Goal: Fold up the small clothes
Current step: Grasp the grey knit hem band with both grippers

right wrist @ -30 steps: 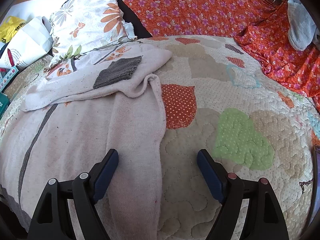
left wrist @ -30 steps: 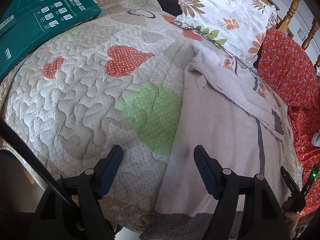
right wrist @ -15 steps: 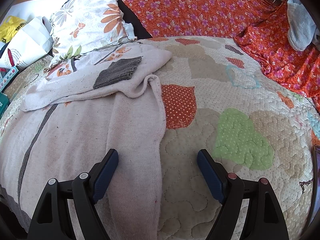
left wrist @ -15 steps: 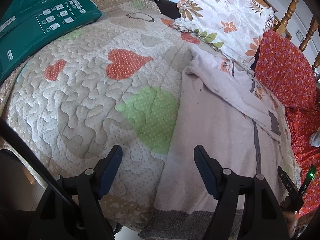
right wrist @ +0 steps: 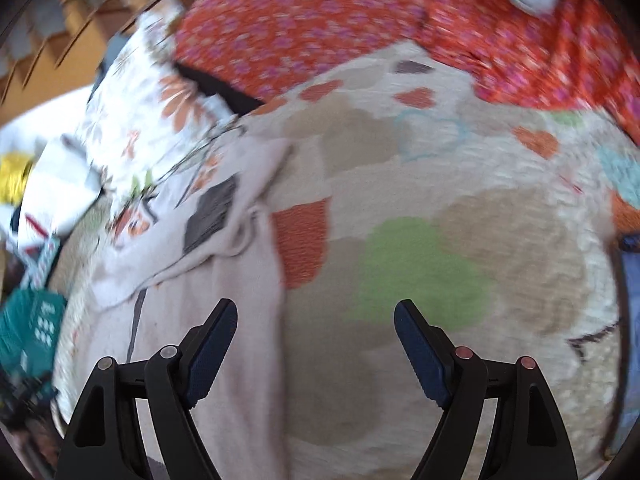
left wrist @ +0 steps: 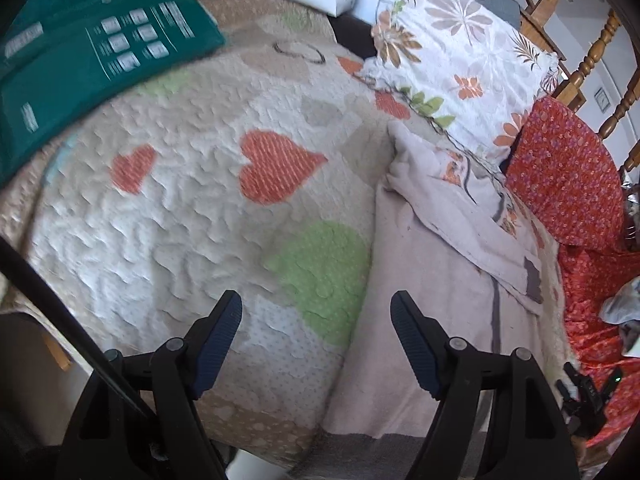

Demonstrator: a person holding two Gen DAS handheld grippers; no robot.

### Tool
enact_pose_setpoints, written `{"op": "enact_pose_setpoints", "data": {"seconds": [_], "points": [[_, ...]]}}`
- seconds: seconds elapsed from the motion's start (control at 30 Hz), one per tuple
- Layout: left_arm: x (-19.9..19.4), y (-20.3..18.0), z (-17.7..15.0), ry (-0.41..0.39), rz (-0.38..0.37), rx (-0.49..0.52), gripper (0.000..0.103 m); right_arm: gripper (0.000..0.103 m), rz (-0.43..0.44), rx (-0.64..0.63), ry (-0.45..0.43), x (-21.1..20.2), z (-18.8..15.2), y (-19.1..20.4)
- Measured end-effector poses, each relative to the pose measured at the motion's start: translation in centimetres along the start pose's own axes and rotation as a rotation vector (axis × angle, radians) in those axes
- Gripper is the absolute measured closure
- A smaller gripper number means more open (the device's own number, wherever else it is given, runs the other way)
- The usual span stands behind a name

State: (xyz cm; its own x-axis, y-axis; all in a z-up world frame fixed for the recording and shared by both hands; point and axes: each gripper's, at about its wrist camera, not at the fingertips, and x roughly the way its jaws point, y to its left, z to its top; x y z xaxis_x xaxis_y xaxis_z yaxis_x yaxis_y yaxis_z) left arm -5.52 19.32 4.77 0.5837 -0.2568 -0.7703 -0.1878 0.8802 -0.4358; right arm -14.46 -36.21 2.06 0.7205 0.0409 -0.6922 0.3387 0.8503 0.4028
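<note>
The pale sweater [left wrist: 432, 312] lies lengthwise ahead, between both empty, parted jaws: right of the left hand-held gripper [left wrist: 316, 340], left of the right hand-held gripper [right wrist: 316, 344].

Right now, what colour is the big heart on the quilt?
The big heart is orange-red, clearest in the left wrist view.

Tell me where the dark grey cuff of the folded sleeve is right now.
In the right wrist view the dark grey cuff lies left of centre on the pale sweater, just below the floral pillow and left of an orange quilt patch.
</note>
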Motion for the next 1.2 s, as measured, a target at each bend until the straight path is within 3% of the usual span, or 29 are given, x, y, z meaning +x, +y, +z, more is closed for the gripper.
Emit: {"op": "enact_pose_setpoints", "data": {"seconds": [0.13,0.2,0.33,0.4,0.5,0.63,1.0,1.2], "points": [[2.2,-2.0,-1.8,0.071,-0.076,0.049,0.027,0.023,0.037,0.147,0.090,-0.3,-0.6,-4.3],[3.8,-2.9,-2.9,0.139,-0.117,0.058,0.027,0.028,0.099,0.203,0.134,0.0,-1.5,-5.4],[4.5,-4.5,-4.0,0.147,-0.108,0.122,0.027,0.029,0.243,0.239,0.167,0.1,-3.2,-4.5],[4.5,-4.4,-4.2,0.166,-0.150,0.109,0.027,0.029,0.267,0.205,0.169,0.1,-3.8,-3.3],[4.5,-3.9,-4.7,0.181,-0.192,0.085,0.028,0.032,0.417,0.249,0.250,1.5,-5.2,-2.1],[4.4,-3.5,-5.8,0.202,-0.225,0.067,0.028,0.032,0.363,0.128,0.244,1.4,-6.1,0.6],[4.1,-3.2,-8.6,0.249,-0.297,0.030,0.028,0.032,0.526,0.154,0.313,2.0,-8.7,1.4],[3.9,-2.7,-9.3,0.257,-0.311,0.015,0.028,0.032,0.535,0.153,0.312,1.9,-9.2,1.3]]}}
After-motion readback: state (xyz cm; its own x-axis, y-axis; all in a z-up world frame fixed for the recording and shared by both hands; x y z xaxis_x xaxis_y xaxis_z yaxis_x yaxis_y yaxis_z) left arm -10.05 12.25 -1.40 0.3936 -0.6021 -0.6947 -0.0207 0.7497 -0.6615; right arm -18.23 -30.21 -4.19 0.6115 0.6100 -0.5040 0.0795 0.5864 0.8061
